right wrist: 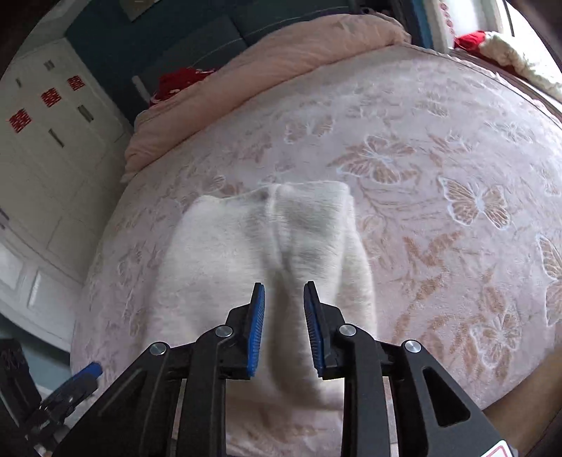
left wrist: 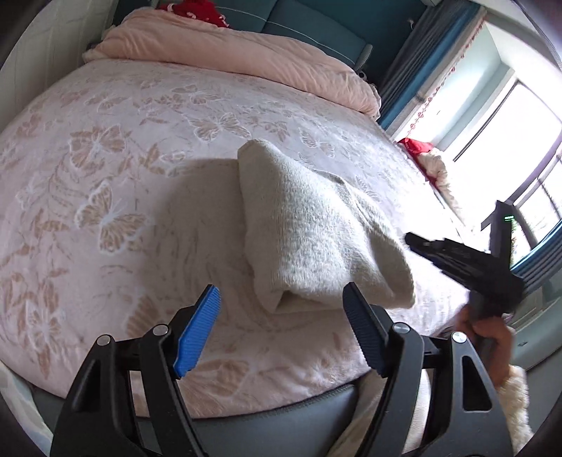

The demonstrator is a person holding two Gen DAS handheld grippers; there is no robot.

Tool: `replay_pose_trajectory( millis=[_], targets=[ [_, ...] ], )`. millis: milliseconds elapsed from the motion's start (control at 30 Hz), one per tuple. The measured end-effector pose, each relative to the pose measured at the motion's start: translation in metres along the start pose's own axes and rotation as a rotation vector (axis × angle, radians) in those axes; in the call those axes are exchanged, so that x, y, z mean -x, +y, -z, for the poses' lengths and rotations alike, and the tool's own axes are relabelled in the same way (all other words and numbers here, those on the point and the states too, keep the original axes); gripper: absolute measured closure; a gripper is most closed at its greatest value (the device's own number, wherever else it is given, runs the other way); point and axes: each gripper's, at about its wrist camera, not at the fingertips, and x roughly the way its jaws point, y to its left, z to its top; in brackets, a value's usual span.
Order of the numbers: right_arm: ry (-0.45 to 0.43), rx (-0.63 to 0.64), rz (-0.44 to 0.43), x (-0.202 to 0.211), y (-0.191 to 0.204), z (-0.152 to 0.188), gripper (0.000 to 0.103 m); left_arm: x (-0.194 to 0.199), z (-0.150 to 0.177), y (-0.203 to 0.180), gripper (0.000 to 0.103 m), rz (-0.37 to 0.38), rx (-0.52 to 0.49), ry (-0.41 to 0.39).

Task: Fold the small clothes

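A small cream fuzzy garment (left wrist: 316, 232) lies folded into a thick strip on the pink butterfly bedspread (left wrist: 105, 168). My left gripper (left wrist: 281, 302) is open and empty, just short of the garment's near end. My right gripper (right wrist: 282, 295) is open over the garment (right wrist: 253, 253), its blue pads apart with the fabric below and between them, gripping nothing. The right gripper also shows in the left wrist view (left wrist: 418, 242) at the garment's right edge, blurred, held by a hand.
A rolled pink duvet (left wrist: 228, 52) lies along the head of the bed with a red item (left wrist: 196, 10) behind it. A window and blue curtains (left wrist: 421, 70) stand to the right. White wardrobes (right wrist: 45, 158) stand left of the bed. The left gripper's fingers (right wrist: 84, 376) show at lower left.
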Motion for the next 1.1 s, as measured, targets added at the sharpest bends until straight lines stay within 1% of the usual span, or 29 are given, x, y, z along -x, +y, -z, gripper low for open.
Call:
replay_pose_trajectory(
  millis=[100,167,200,267,300,333,367,400,433,500,533,600,667,700,767,800,867,900,933,967,1000,1033,1067,1100],
  targets=[
    [0.047,0.095,-0.090,-0.005,0.041,0.012,0.079,-0.007,-0.003,-0.007,0.033,-0.073,-0.045,-0.004],
    [0.053,0.153,-0.102,-0.020,0.070,0.010,0.081,-0.010,-0.002,-0.006,0.033,-0.103,-0.046,0.008],
    [0.055,0.162,-0.104,-0.023,0.081,0.012,0.081,-0.011,-0.002,-0.005,0.033,-0.120,-0.043,0.016],
    [0.105,0.129,-0.130,-0.056,0.092,0.004,0.081,-0.011,-0.001,0.000,0.033,-0.159,-0.039,0.036],
    [0.160,0.121,-0.135,-0.080,0.098,0.004,0.080,-0.012,-0.001,0.003,0.033,-0.189,-0.037,0.048],
    [0.234,0.135,-0.124,-0.109,0.104,0.006,0.079,-0.012,-0.001,0.008,0.033,-0.213,-0.033,0.059],
    [0.282,0.162,-0.103,-0.133,0.113,0.013,0.079,-0.012,0.000,0.013,0.033,-0.231,-0.026,0.067],
    [0.307,0.189,-0.122,-0.149,0.122,0.020,0.079,-0.012,0.000,0.017,0.033,-0.245,-0.019,0.071],
    [0.301,0.221,-0.139,-0.154,0.132,0.022,0.079,-0.011,0.000,0.022,0.033,-0.255,-0.012,0.073],
    [0.297,0.290,-0.094,-0.147,0.149,0.018,0.080,-0.010,0.001,0.030,0.033,-0.277,-0.001,0.081],
    [0.267,0.306,-0.083,-0.136,0.153,0.014,0.081,-0.011,0.001,0.035,0.033,-0.283,0.001,0.086],
    [0.207,0.294,-0.097,-0.112,0.149,0.008,0.082,-0.013,0.002,0.042,0.033,-0.291,0.013,0.098],
    [0.178,0.230,-0.091,-0.100,0.135,0.010,0.082,-0.015,0.004,0.047,0.033,-0.287,0.024,0.107],
    [0.202,0.205,-0.088,-0.107,0.128,0.014,0.082,-0.016,0.005,0.048,0.033,-0.285,0.027,0.110],
    [0.293,0.221,-0.054,-0.139,0.127,0.026,0.081,-0.021,0.006,0.048,0.033,-0.283,0.033,0.117],
    [0.292,0.239,-0.062,-0.146,0.128,0.029,0.082,-0.022,0.006,0.046,0.033,-0.275,0.036,0.123],
    [0.262,0.219,-0.084,-0.132,0.128,0.020,0.081,-0.021,0.005,0.041,0.033,-0.260,0.029,0.129],
    [0.234,0.187,-0.104,-0.118,0.122,0.014,0.081,-0.019,0.004,0.038,0.033,-0.248,0.018,0.122],
    [0.183,0.152,-0.116,-0.098,0.111,0.008,0.081,-0.017,0.001,0.036,0.032,-0.242,0.012,0.116],
    [0.134,0.126,-0.100,-0.079,0.096,0.006,0.075,-0.015,-0.002,0.035,0.026,-0.229,0.013,0.113],
    [0.083,0.098,-0.046,-0.059,0.077,0.005,0.059,-0.013,-0.006,0.034,0.024,-0.198,0.023,0.106],
    [0.044,0.069,0.022,-0.044,0.058,0.008,0.051,-0.013,-0.009,0.035,0.021,-0.168,0.037,0.097],
    [0.021,0.038,0.093,-0.034,0.038,0.012,0.045,-0.013,-0.013,0.035,0.020,-0.140,0.054,0.088],
    [0.036,0.004,0.136,-0.031,0.019,0.017,0.045,-0.015,-0.017,0.035,0.020,-0.110,0.074,0.083]
  ],
)
